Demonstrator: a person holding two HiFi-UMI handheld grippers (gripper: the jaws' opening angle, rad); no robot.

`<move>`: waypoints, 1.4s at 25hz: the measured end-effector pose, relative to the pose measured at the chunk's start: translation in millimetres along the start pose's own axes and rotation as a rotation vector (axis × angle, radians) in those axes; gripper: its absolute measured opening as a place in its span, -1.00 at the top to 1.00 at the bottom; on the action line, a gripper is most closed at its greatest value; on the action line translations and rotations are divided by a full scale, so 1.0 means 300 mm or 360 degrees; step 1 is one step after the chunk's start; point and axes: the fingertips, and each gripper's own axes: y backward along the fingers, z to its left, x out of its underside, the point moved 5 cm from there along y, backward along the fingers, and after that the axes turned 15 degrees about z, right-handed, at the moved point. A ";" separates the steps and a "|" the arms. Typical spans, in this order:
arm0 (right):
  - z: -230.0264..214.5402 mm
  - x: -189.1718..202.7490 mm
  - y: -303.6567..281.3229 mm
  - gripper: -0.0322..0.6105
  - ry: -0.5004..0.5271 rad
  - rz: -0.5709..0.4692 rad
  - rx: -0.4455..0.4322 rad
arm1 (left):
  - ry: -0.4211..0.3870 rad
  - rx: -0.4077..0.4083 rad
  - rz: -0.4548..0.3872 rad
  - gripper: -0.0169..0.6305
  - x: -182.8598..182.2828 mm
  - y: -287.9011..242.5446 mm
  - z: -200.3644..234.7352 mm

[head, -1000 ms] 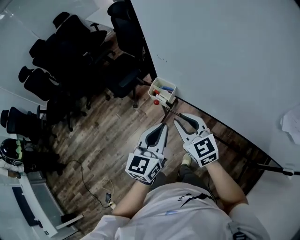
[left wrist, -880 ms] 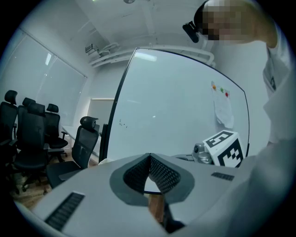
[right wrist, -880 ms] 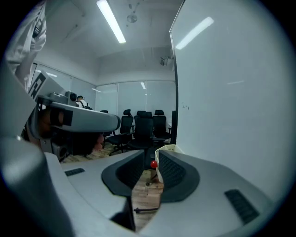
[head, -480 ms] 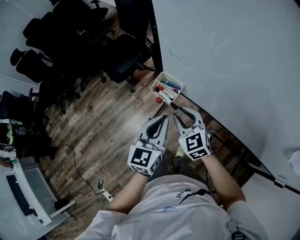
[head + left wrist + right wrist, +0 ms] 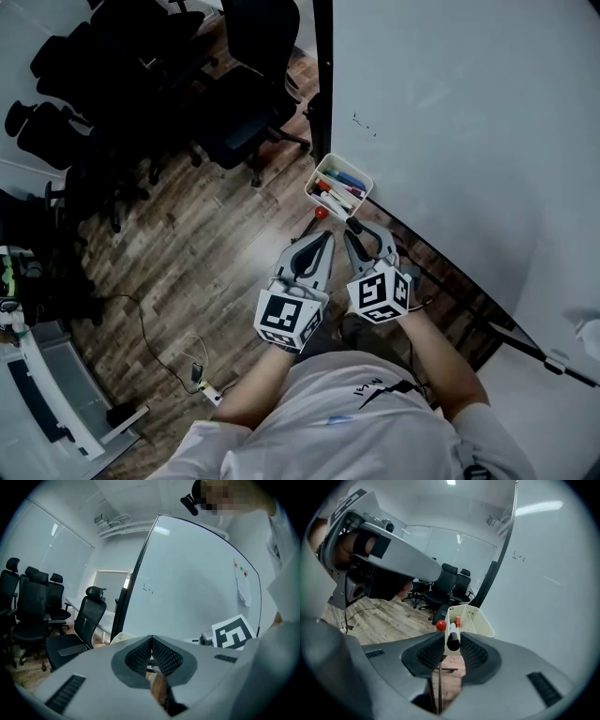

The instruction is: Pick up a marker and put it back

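Right gripper fingers look released around the marker, whose long axis points straight into the tray. Left gripper is clenched, farther from the tray.

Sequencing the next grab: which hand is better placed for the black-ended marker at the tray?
Right. The right gripper is open with the marker between its fingers, at the tray. The left gripper is shut and empty.

Floor was dark wood planks. Black office chairs clustered upper left. Big whiteboard stood at right, black edge frame. Power strip lay on floor. Glass wall ran behind the chairs.
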 end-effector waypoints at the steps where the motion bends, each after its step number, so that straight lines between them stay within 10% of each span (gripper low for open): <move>1: -0.005 0.001 -0.001 0.61 -0.0004 -0.0002 0.0011 | -0.0006 0.0006 0.0004 0.91 -0.002 -0.004 0.000; 35: -0.225 -0.264 0.497 0.63 -0.0192 -0.0460 -0.0158 | -0.0209 0.0149 -0.0250 0.91 -0.344 0.121 -0.095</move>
